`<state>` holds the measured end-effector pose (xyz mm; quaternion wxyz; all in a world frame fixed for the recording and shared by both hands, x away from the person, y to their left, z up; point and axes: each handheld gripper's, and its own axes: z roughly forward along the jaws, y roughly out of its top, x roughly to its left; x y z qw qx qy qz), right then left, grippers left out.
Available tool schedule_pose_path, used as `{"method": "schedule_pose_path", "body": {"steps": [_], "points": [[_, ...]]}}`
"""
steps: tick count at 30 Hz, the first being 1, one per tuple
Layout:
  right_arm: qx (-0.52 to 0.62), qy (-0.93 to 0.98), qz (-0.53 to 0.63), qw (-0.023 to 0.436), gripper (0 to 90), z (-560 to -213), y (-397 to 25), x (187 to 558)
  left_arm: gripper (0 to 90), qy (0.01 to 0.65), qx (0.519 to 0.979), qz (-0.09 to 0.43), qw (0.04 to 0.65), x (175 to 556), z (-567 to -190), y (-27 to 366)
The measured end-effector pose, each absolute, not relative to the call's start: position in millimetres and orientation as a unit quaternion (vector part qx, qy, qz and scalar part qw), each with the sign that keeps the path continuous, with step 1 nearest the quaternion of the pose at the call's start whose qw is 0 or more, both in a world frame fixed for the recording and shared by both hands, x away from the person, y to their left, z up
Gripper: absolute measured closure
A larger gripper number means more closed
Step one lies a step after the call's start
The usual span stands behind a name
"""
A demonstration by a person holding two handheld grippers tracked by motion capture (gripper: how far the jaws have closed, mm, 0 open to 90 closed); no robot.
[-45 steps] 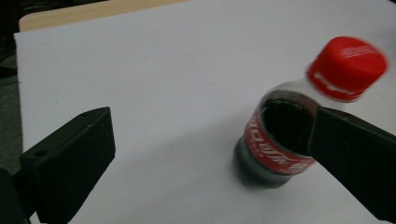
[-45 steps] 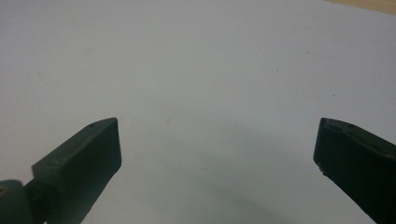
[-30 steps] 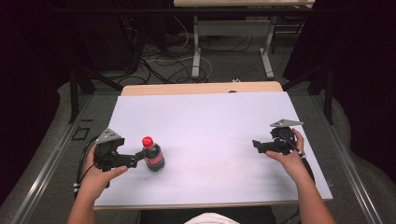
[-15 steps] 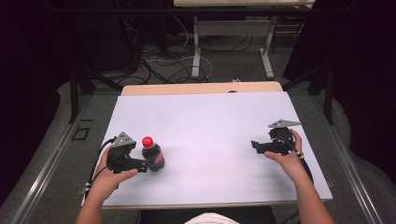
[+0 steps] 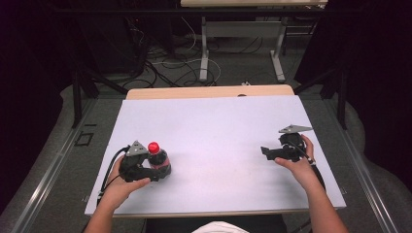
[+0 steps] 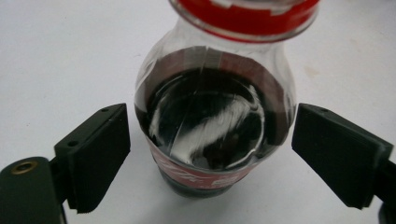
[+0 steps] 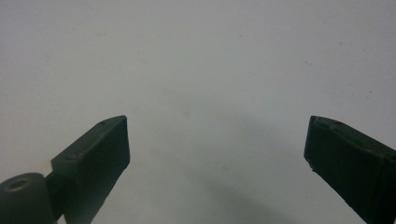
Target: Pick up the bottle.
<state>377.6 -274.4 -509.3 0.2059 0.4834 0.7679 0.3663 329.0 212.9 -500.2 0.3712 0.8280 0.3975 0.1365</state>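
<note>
The table (image 5: 218,126), covered with a plain white sheet, carries one item: a small dark soda bottle (image 5: 158,162) with a red cap (image 5: 153,147), standing upright near the front left corner. No other object lies on the surface.

Progress: judged from position, the work in hand is picking up the bottle, and it is at the approach stage. The left hand-held gripper (image 6: 210,154) has the bottle between its jaws, which stand wide apart on either side of the body. In the left gripper view a gap shows on both sides, so no contact is made. Closing on the bottle and lifting it remain to be done.

The right hand-held gripper (image 5: 272,153) sits well apart, near the right edge of the table, its jaws spread and nothing between them; the right gripper view shows bare white surface beyond.

Pose: the left hand (image 5: 121,187) rests low at the front edge, gripper pointed right and level with the bottle's lower body. The right hand (image 5: 299,167) holds its gripper low, pointed left toward the table's centre.
</note>
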Motion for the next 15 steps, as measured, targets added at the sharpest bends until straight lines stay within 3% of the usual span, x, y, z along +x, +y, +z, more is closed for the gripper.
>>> {"method": "schedule_pose_path", "body": {"steps": [15], "points": [[0.485, 0.768, 0.364, 0.207, 6.5, -510.8, -274.3, 378.0, 26.8, 0.392, 0.834, 0.133, 0.366, 329.5, -506.9, 214.1]]}}
